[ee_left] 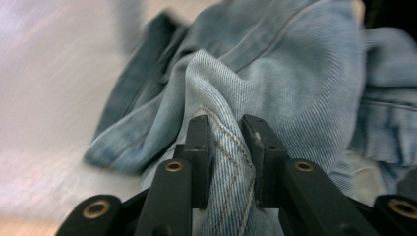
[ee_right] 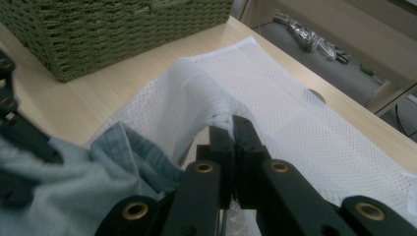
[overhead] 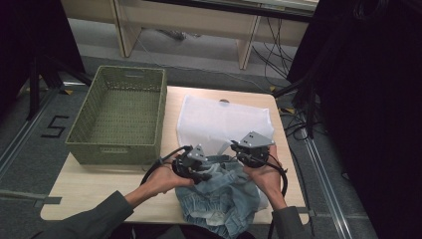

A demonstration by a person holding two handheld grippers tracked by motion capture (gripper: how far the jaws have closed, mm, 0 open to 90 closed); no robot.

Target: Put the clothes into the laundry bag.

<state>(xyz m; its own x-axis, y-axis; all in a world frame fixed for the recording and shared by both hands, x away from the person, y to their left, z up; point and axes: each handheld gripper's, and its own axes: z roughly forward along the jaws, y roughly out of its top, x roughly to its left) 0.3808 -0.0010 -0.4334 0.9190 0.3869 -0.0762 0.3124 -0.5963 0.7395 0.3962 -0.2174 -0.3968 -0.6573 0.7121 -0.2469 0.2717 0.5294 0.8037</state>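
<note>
Denim fills my nearest sightline: along the left tongs point(ee_left: 227, 129) I see a raised fold of the pale blue jeans point(ee_left: 275, 73) caught between the two black jaws, which stand a little apart with the stitched seam pinched between their pads. From above, I have the left tongs point(overhead: 198, 167) at the left edge of the crumpled jeans point(overhead: 221, 199), which lie bunched at the near edge of the bench point(overhead: 94, 191), partly over its front lip. They are light-washed, wrinkled, with a gathered band along the near side and darker cloth showing at a turned-over hem. My right tongs point(ee_right: 232, 129) have their jaws pressed tight together on a raised edge of the white mesh bag point(ee_right: 295, 118), lifting it into a small peak beside the denim point(ee_right: 123, 147). In the high view the right tongs point(overhead: 249, 149) sit at the near edge of that mesh bag point(overhead: 224, 119), which lies flat across the middle of the bench, its near part touching the jeans. At the left of the bench stands a green woven basket point(overhead: 82, 132), just beside the bag.
</note>
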